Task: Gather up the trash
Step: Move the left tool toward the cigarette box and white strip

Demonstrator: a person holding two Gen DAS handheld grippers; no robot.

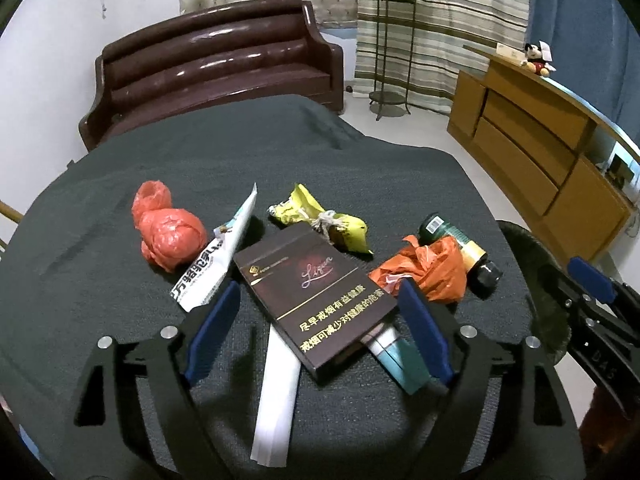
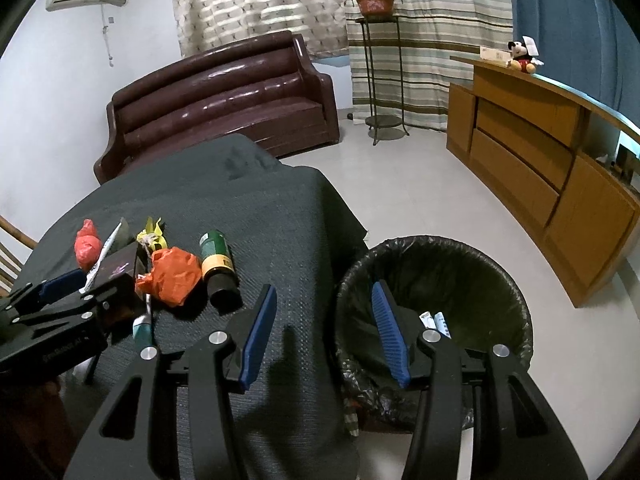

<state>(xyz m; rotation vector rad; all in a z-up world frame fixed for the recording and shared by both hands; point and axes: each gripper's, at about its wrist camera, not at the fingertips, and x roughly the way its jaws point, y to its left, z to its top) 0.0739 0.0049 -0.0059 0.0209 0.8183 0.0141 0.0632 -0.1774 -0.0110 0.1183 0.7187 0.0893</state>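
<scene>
A dark cigarette box [image 1: 316, 292] lies on the dark-clothed table [image 1: 120, 184] between the blue pads of my left gripper [image 1: 319, 283], which stands open with the pads just clear of the box. A white paper strip [image 1: 278, 392] and a teal tube [image 1: 400, 360] lie partly under the box. Around it are a red bag ball [image 1: 168, 236], a printed white wrapper [image 1: 216, 256], a yellow wrapper [image 1: 320, 220], an orange bag [image 1: 432, 268] and a green bottle [image 1: 460, 248]. My right gripper [image 2: 324, 286] hangs open and empty over the table edge beside the black-lined bin [image 2: 500, 280].
The bin holds a few white scraps [image 2: 436, 322]. A brown sofa [image 2: 224, 104] stands behind the table, a plant stand [image 2: 380, 80] by the curtain, and a wooden cabinet [image 2: 540, 168] along the right wall. Tiled floor [image 2: 400, 192] lies between table and cabinet.
</scene>
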